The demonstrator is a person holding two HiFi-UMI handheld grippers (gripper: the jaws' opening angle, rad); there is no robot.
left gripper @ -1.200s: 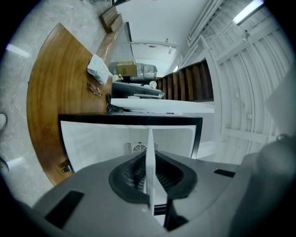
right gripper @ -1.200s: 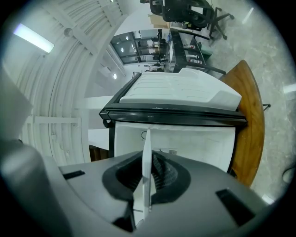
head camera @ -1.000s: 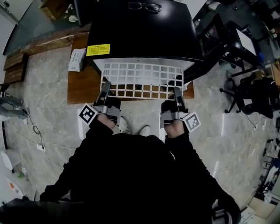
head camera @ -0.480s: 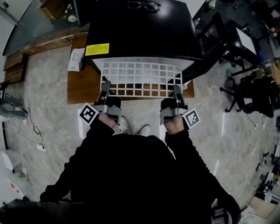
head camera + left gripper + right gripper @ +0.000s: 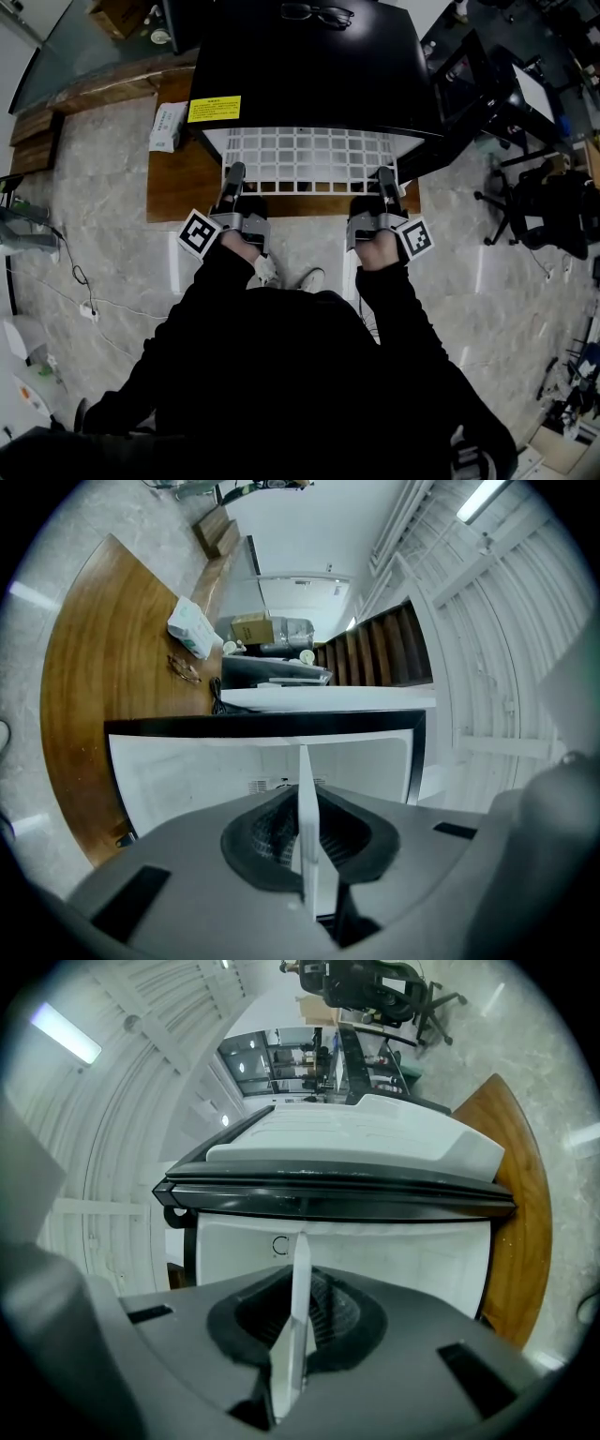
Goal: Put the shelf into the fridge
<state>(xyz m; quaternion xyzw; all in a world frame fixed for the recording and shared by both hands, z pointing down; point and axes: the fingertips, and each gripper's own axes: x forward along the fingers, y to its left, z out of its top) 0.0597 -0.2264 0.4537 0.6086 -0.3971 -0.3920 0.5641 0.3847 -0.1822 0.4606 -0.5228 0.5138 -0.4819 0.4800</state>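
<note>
Shelf (image 5: pixel 309 160) far part hidden inside fridge (image 5: pixel 309 66), left gripper (image 5: pixel 234 173) and right gripper (image 5: pixel 385 176) clamping its near edge

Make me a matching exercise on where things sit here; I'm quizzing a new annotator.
Things:
1 shelf
2 glasses
3 yellow label
4 white packet

Places:
a on the wooden board, left of the fridge
b near left corner of the fridge top
c clamped by left gripper and right gripper
d far edge of the fridge top

Pairs: 1-c, 2-d, 3-b, 4-a
</note>
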